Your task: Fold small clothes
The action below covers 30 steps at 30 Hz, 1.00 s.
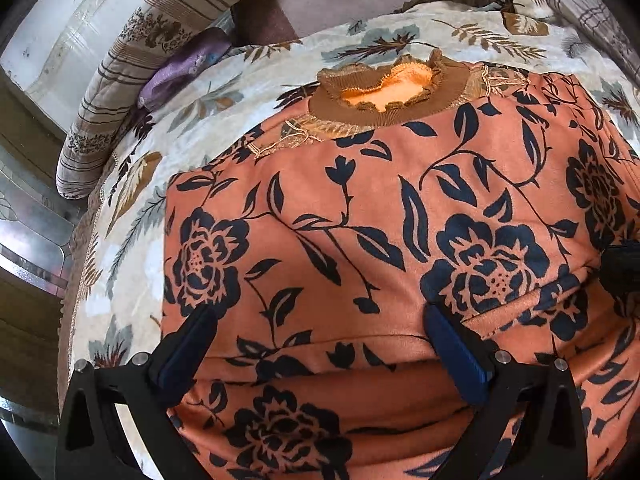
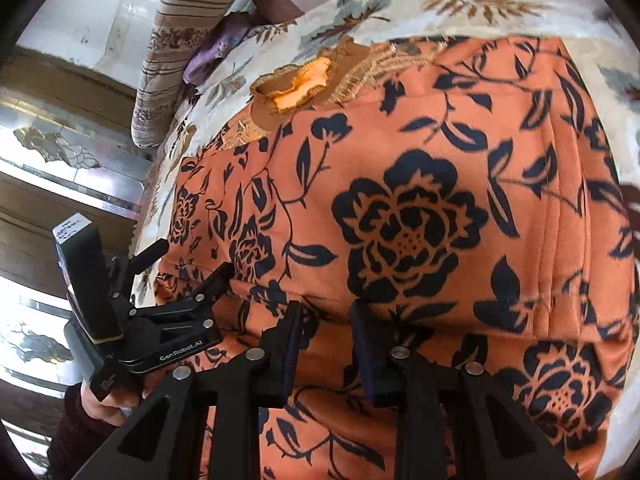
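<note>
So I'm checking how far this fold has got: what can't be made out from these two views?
- Sleeves of the orange top: none shows in either view; tucked under or past the edges.
- Near hem: cut off by the bottom edge in both views.
- Right gripper: right wrist view shows a narrow gap over the cloth; whether cloth is pinched is unclear.
- Left gripper: open; contact with the cloth unclear.

leaf-print bedspread (image 1: 248, 92) under everything, striped pillow (image 1: 132, 76) at its far left, purple cloth (image 1: 180, 68) beside it.
</note>
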{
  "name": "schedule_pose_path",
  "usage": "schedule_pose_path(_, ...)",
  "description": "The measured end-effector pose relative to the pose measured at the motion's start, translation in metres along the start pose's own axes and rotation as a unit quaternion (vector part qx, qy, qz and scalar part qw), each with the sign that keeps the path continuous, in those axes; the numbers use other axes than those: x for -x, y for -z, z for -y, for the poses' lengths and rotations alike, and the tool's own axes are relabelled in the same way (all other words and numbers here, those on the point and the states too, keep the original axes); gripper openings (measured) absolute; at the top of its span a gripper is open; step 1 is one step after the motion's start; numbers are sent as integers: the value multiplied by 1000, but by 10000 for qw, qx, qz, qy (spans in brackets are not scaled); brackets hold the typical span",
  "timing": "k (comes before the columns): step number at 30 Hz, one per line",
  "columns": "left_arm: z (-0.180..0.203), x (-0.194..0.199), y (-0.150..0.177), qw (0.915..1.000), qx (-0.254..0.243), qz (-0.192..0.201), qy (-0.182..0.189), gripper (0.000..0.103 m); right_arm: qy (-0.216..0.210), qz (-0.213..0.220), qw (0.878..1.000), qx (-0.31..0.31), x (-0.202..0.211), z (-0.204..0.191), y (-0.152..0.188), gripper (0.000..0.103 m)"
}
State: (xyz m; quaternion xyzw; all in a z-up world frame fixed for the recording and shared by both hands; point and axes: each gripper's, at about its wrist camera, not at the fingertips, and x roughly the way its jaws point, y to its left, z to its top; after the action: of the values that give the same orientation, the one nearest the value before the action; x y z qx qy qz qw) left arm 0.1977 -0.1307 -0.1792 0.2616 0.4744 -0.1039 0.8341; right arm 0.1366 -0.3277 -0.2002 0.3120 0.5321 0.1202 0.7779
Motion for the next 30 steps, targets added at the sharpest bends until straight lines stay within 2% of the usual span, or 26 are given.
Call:
schedule_pose_path(4, -6, 24, 10, 9995, 184, 241, 34, 102, 267, 391, 9980, 414, 17, -15, 5, 29)
schedule_pose_path(10, -8, 78, 27, 9941, 201, 1006, -362, 103, 188, 1152, 9916, 562, 53, -26, 14, 29)
schedule_pose_path(14, -12, 108, 37, 9890, 221, 1370, -505, 103, 136, 1350, 9894, 520, 66, -30, 24, 29)
schedule_pose_path(21, -21, 134, 51, 9852, 349, 1600, -510, 103, -15, 1697, 9848, 368, 89, -30, 52, 31)
schedule_pose_path(23, -23, 142, 55, 9837, 382, 1678, -524, 103, -62, 1839, 9822, 388, 94, -33, 58, 36)
schedule_pose_path(24, -24, 145, 57, 9832, 404, 1700, -525, 103, -104, 1931, 9803, 394, 99, -35, 62, 49)
schedule_pose_path(25, -26, 150, 60, 9828, 439, 1722, -503, 103, -131, 2020, 9785, 391, 102, -36, 66, 68)
schedule_pose_path(27, -28, 155, 63, 9821, 497, 1752, -487, 103, -161, 2282, 9727, 396, 111, -39, 74, 71)
schedule_pose_path(30, -33, 162, 69, 9809, 589, 1788, -482, 103, -244, 2279, 9727, 368, 116, -40, 84, 71)
